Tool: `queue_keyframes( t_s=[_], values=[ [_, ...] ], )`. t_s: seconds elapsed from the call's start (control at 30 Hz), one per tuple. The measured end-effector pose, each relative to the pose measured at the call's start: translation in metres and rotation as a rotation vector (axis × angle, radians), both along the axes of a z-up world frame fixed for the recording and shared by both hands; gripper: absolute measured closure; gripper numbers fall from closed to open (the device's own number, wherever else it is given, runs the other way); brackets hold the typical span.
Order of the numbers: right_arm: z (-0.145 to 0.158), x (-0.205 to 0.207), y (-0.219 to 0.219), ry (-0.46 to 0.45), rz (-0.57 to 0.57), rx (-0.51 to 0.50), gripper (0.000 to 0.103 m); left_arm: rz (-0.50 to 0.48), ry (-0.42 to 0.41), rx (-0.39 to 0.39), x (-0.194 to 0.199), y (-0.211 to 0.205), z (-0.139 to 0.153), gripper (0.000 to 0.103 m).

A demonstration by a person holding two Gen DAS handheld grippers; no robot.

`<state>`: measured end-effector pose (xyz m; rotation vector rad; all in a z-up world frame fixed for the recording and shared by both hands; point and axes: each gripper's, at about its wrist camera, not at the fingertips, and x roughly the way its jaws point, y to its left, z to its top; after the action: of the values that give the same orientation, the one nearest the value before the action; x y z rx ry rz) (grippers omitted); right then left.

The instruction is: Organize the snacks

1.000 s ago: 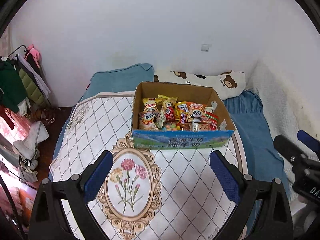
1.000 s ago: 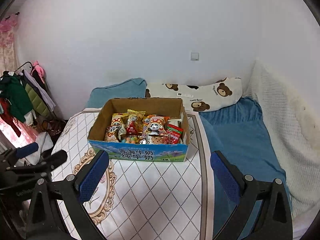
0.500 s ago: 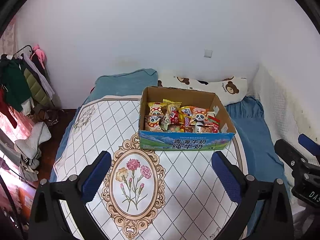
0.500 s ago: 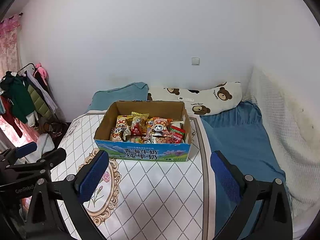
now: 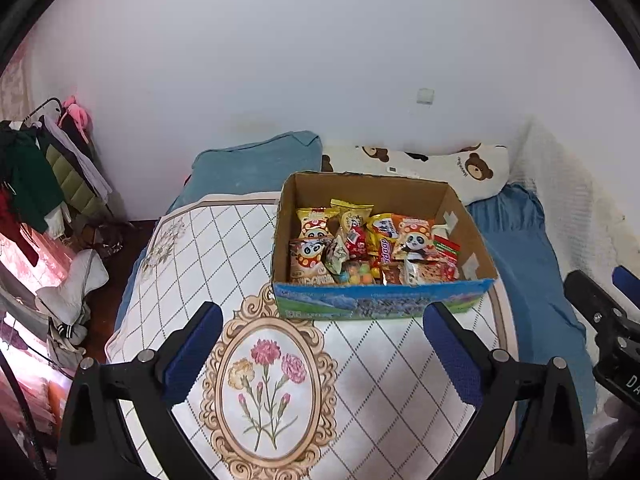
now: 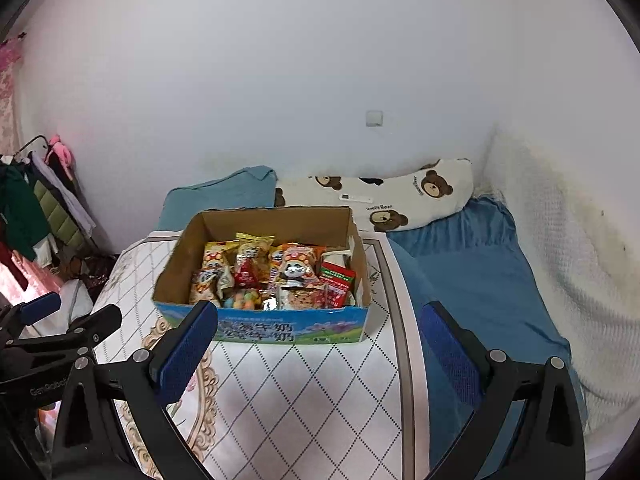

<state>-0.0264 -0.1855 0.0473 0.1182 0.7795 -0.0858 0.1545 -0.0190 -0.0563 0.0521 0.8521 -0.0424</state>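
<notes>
An open cardboard box (image 5: 468,216) with a blue printed front (image 6: 264,326) stands on a patterned mat (image 5: 384,364) laid over a bed. Inside lie several bright snack packets (image 5: 372,246), among them panda-printed bags (image 6: 296,266) and a red pack (image 6: 336,284). My left gripper (image 5: 320,348) hangs open just in front of the box, nothing between its blue pads. Likewise my right gripper (image 6: 316,346) is open and empty, its left pad overlapping the box's front corner in the view. Each gripper shows at the edge of the other's view.
Behind the box lie a teal pillow (image 5: 256,164) and a bear-print pillow (image 6: 400,196) against the white wall. A blue sheet (image 6: 472,272) covers the bed's right side, with a white blanket (image 6: 560,264) beyond. A clothes rack (image 5: 44,168) stands left of the bed.
Both grippers drew back from the box and then came closer again; the box now looks nearer and larger than half a second ago. Both stay open and empty.
</notes>
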Motion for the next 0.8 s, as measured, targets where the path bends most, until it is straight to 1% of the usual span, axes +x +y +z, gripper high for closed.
queue_keyframes(
  t_s=[0.17,0.37,0.63,0.8],
  values=[
    [-0.016,0.025,-0.008,0.019,-0.020,-0.004,0.000,0.002,0.016,0.012,0.023,-0.004,-0.010,0.000],
    [-0.027,0.047,-0.010,0.037,-0.013,-0.018,0.000,0.012,0.034,0.020,0.044,-0.008,-0.022,0.000],
    [-0.045,0.066,-0.006,0.065,0.008,-0.004,0.000,0.008,0.061,0.024,0.056,-0.012,-0.035,0.000],
    [-0.053,0.071,-0.003,0.080,0.020,0.000,0.000,0.009,0.065,0.025,0.056,-0.012,-0.037,0.000]
  ],
)
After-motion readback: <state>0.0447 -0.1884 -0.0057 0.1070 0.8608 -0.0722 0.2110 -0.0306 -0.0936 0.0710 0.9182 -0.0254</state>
